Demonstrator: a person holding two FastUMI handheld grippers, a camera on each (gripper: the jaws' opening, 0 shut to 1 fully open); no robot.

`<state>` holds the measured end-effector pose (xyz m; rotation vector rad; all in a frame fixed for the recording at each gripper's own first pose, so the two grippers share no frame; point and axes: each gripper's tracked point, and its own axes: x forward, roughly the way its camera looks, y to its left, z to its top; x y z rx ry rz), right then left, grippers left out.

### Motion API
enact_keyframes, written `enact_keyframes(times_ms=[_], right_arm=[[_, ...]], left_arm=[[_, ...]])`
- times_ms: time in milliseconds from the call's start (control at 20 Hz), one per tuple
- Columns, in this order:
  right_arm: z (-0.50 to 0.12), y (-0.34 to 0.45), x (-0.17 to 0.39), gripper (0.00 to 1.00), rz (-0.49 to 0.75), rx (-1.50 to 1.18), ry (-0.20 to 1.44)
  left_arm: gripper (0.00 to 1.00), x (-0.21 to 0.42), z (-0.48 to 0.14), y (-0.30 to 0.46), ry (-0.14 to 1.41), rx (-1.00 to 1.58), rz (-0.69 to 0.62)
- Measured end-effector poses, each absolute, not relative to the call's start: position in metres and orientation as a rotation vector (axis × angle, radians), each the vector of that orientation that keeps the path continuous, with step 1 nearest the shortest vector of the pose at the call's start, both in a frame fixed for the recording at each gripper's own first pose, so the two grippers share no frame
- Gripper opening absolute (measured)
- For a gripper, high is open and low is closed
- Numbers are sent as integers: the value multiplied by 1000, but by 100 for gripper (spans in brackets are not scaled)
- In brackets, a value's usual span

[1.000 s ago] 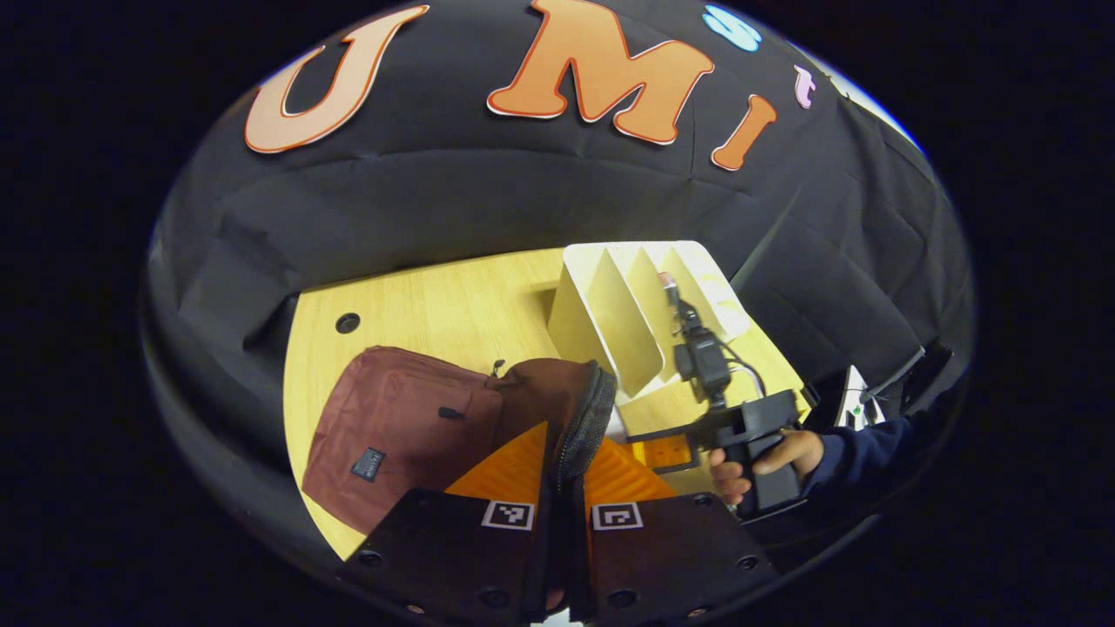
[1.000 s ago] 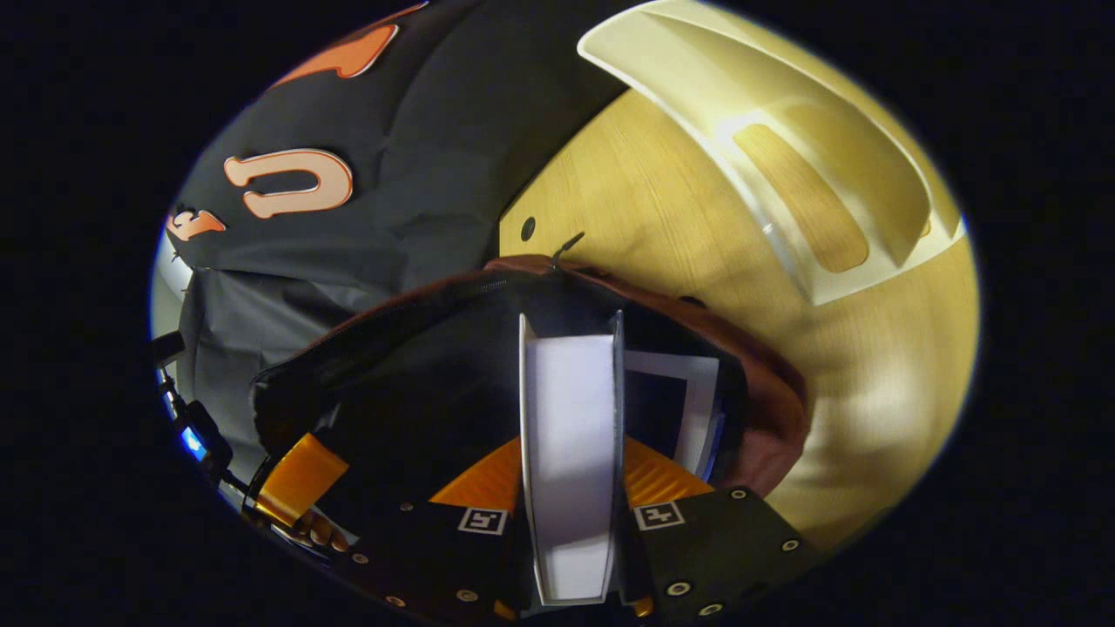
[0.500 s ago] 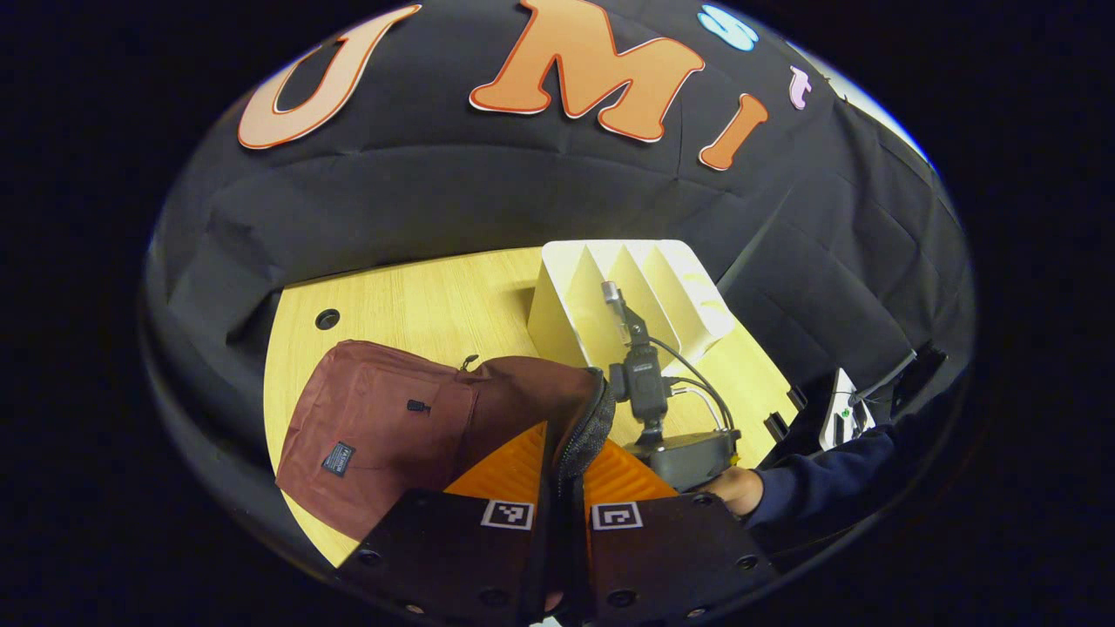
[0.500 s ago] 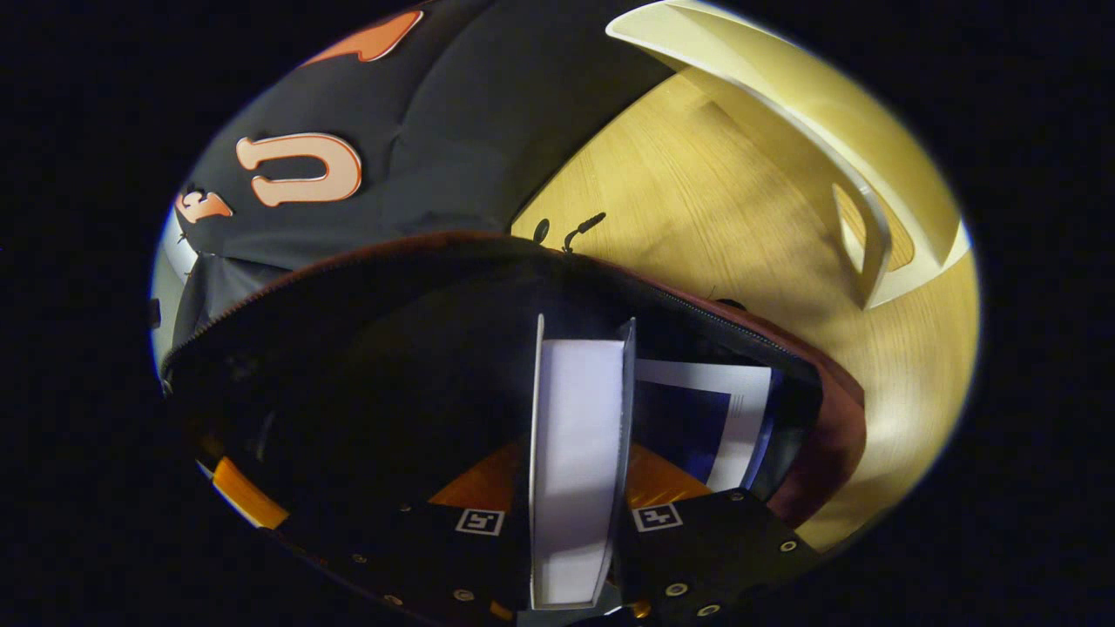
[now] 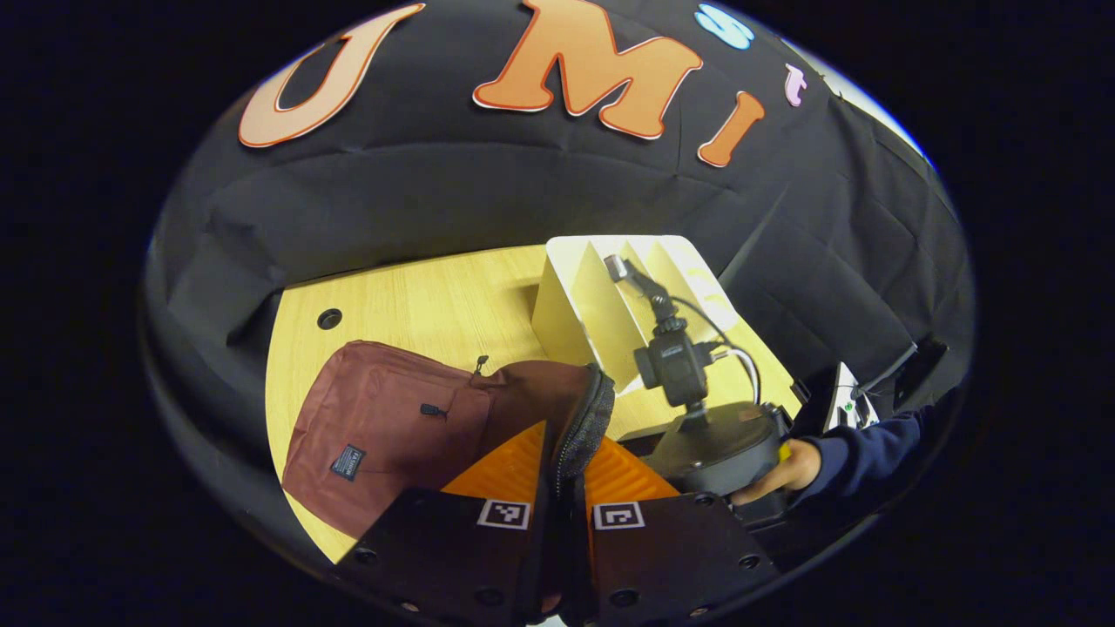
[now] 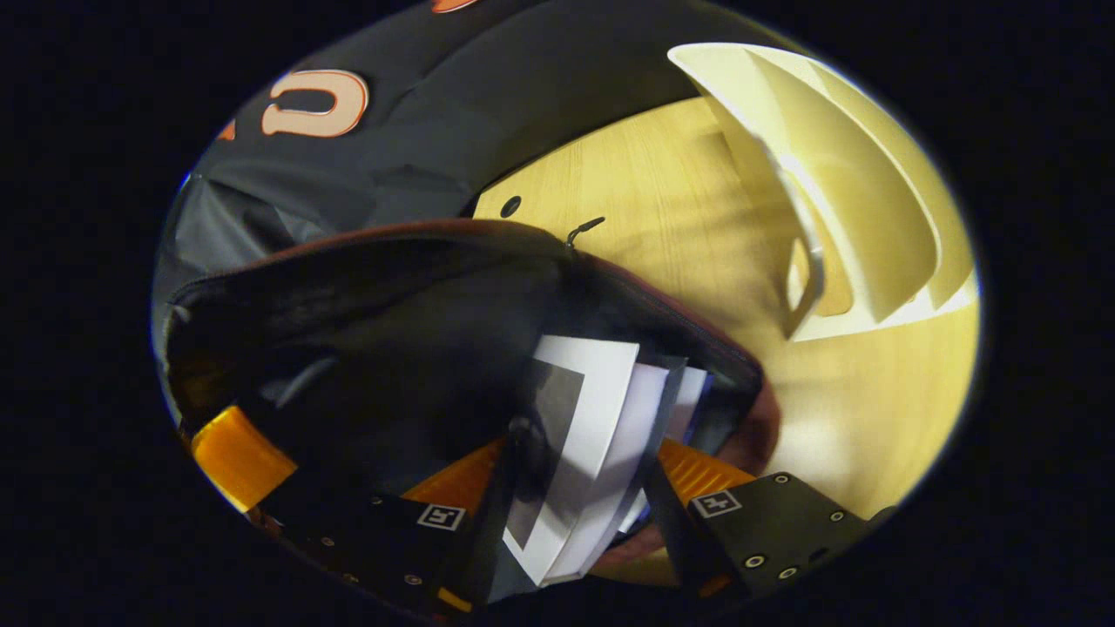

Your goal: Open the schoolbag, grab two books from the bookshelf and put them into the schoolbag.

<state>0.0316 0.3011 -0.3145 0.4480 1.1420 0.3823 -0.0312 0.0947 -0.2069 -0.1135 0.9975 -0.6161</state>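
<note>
The left tool (image 5: 562,522), pressed together on the rim of the maroon fabric schoolbag (image 5: 392,427), holds it agape on the worktop while the spread right tool (image 6: 579,514) drops the white-covered book (image 6: 575,435) inside; withdrawing comes next.

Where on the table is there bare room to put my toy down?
Bare table lies between the wall cloth and the schoolbag, left of the white bookshelf. A smaller bare strip lies between the bag and the shelf. It is crowded by the bag's mouth: the left gripper pinches its zipper edge and the right gripper is there with a book.
</note>
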Motion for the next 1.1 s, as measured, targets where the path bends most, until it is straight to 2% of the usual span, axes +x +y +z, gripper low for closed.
enact_keyframes(times_ms=[250,300,550,650,700,750,800,900,1050,1100], right_arm=[[-274,240,26,86,281,428,1056],[-262,226,26,86,249,430,1023],[-206,158,36,87,65,393,822],[-182,133,41,87,7,366,734],[-171,122,43,87,-14,352,698],[-165,115,45,88,-22,340,672],[-159,108,48,88,-28,336,654],[-143,97,49,89,-24,337,616],[-131,73,56,91,-3,289,564],[-126,63,58,93,4,259,549]], left_arm=[[19,-43,-216,89,1006,-124,-692],[26,-46,-215,88,1003,-132,-710],[40,-54,-217,77,993,-143,-792],[48,-61,-216,70,994,-145,-816],[57,-62,-212,66,982,-147,-826],[61,-63,-208,62,973,-145,-835],[72,-62,-204,59,962,-143,-833],[77,-61,-201,52,955,-148,-817],[78,-52,-190,33,918,-179,-753],[83,-48,-183,24,896,-197,-727]])
